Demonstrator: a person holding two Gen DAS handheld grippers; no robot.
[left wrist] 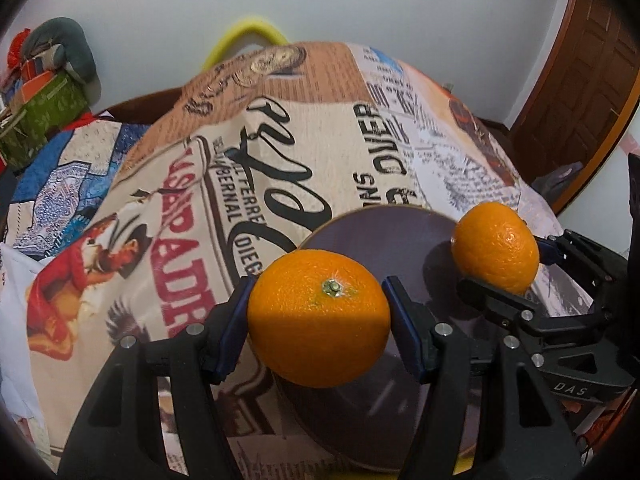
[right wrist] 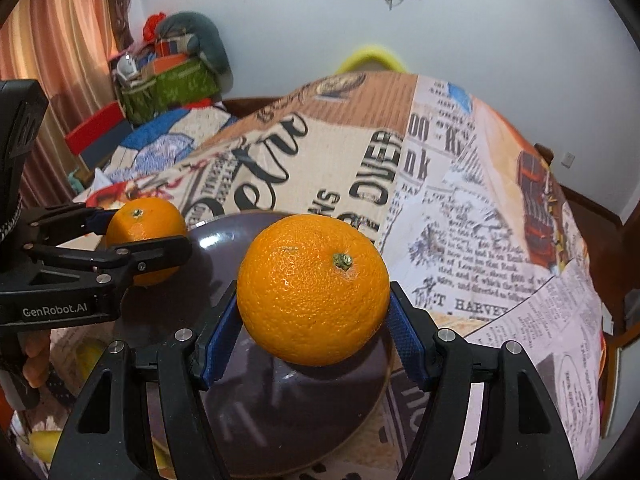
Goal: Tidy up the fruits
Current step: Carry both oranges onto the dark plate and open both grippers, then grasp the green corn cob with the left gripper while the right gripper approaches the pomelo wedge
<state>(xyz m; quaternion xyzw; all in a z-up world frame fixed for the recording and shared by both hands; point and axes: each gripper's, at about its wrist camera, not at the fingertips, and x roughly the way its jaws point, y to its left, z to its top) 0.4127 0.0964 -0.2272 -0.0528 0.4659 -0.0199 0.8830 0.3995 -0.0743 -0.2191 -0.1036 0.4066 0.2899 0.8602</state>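
Observation:
My left gripper (left wrist: pixel 318 316) is shut on an orange (left wrist: pixel 319 317), stem up, held over the left rim of a dark purple plate (left wrist: pixel 384 240). My right gripper (right wrist: pixel 312 316) is shut on a second orange (right wrist: pixel 313 289) and holds it above the same plate (right wrist: pixel 288 420). In the left wrist view the right gripper (left wrist: pixel 500 264) and its orange (left wrist: pixel 496 248) are at the plate's right edge. In the right wrist view the left gripper (right wrist: pixel 140 236) and its orange (right wrist: pixel 146 226) are at the plate's left edge. Both oranges are above the plate, not resting on it.
The plate sits on a table under a printed newspaper-style cloth (left wrist: pixel 320 140). A yellow chair back (left wrist: pixel 244 36) stands behind the table. A green box with clutter (right wrist: pixel 168 88) is at the far left. Something yellow (right wrist: pixel 44 444) lies at the lower left edge.

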